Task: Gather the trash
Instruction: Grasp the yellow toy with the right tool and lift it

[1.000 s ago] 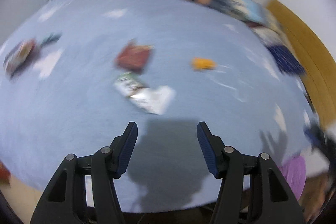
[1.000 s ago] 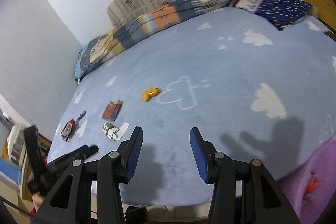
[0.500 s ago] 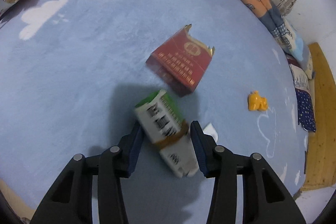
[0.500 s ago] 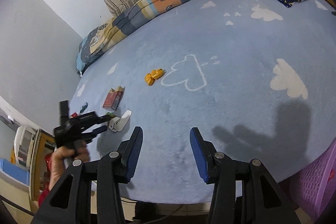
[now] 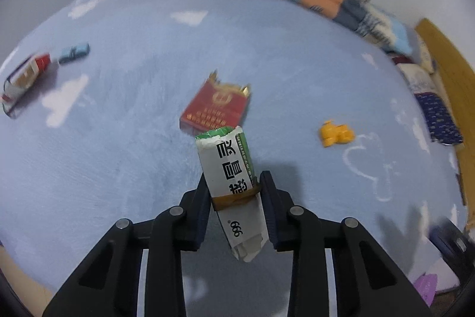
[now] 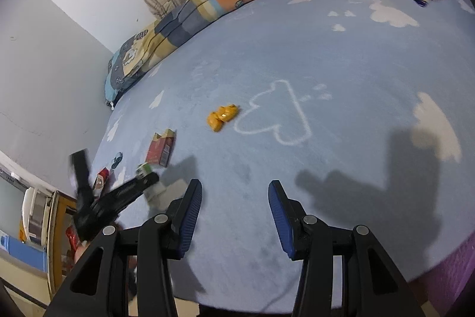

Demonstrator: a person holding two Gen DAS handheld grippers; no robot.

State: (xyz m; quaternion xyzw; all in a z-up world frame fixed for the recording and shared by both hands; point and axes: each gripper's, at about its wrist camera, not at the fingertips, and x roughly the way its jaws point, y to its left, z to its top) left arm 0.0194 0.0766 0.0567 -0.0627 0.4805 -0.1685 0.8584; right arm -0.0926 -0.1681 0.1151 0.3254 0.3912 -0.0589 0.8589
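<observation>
white-green box (image 5: 230, 174) between closing left tongs (image 5: 234, 189)

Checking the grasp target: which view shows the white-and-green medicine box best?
The left wrist view: the white-and-green medicine box fills the centre, print readable, between the closing left tongs. The right wrist view shows only its green end, small and blurred, behind those tongs.

Readable print on the trash

We can read "999" printed on the lower white part of the green-and-white medicine box (image 5: 230, 177), with large black Chinese characters running along its white face. On the red cigarette pack (image 5: 216, 108) we see a gold round emblem and lines of gold print, too blurred for us to read. Nothing else legible.
</observation>
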